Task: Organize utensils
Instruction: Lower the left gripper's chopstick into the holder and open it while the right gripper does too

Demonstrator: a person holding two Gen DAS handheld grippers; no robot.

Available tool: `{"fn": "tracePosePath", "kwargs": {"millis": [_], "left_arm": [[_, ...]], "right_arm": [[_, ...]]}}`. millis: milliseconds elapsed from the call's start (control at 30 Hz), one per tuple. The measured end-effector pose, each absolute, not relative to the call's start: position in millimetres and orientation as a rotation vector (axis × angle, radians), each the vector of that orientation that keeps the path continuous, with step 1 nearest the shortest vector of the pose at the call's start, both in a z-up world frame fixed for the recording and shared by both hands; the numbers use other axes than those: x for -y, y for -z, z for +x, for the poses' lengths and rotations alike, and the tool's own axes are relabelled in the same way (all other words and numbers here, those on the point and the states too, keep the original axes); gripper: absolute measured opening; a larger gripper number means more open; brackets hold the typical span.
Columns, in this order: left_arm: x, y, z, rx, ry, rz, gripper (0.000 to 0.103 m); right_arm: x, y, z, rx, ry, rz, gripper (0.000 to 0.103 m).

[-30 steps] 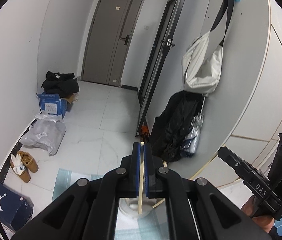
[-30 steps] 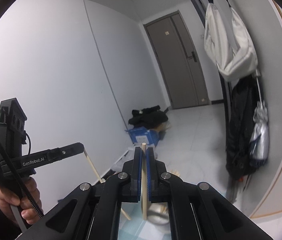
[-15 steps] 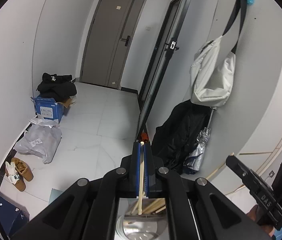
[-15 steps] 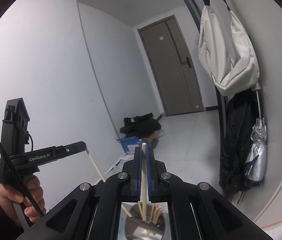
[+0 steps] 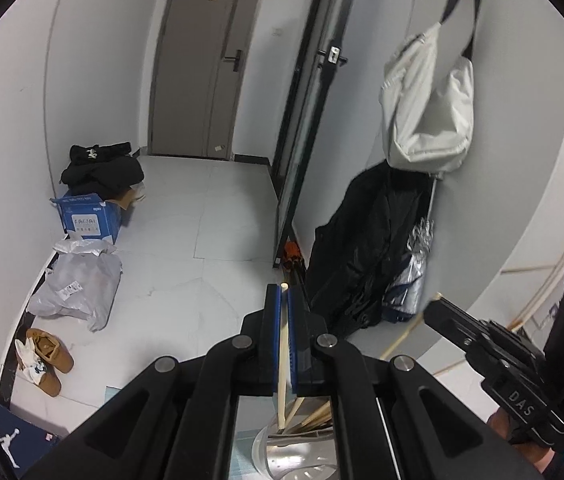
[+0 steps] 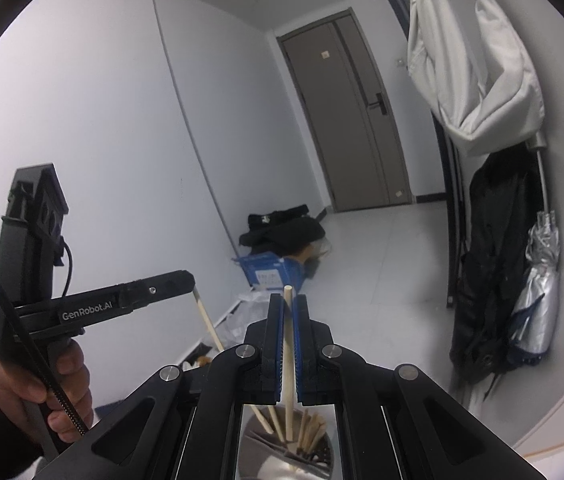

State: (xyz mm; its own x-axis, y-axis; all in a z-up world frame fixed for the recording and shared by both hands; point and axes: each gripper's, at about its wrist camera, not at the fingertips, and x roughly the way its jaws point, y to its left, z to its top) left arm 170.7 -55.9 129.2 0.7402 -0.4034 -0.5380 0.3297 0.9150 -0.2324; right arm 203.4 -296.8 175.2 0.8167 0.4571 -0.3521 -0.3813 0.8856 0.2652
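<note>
In the left wrist view my left gripper (image 5: 283, 294) is shut on a pale wooden chopstick (image 5: 283, 360) that stands nearly upright between the blue pads. Its lower end hangs at the mouth of a shiny metal utensil holder (image 5: 282, 456) holding several chopsticks. My right gripper (image 6: 289, 300) is likewise shut on a second chopstick (image 6: 289, 360), whose lower end shows over the holder (image 6: 258, 456). Each gripper appears in the other's view: the right gripper (image 5: 431, 308) at the right, the left gripper (image 6: 190, 282) at the left, held by a hand (image 6: 42, 392).
A hallway lies ahead with a grey door (image 5: 202, 64) and a tiled floor. A white bag (image 5: 425, 112), black jacket (image 5: 365, 248) and silver umbrella (image 5: 413, 276) hang on the right wall. A blue box (image 5: 88, 218), grey parcel bag (image 5: 78, 284) and shoes (image 5: 46, 356) line the left wall.
Both grippers have moved forward over the metal holder, which now shows its mouth and the chopsticks in it under both. Both stay shut on their chopsticks.
</note>
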Motion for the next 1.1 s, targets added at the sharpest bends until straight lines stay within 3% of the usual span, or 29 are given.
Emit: {"fn": "tracePosePath", "kwargs": {"millis": [1100], "left_arm": [[65.2,-64.9,173.2,-0.828,0.484,-0.153,0.0]], "right_arm": [[270.5,-77.9,219.1,-0.702,-0.515,0.186,0.005]]}}
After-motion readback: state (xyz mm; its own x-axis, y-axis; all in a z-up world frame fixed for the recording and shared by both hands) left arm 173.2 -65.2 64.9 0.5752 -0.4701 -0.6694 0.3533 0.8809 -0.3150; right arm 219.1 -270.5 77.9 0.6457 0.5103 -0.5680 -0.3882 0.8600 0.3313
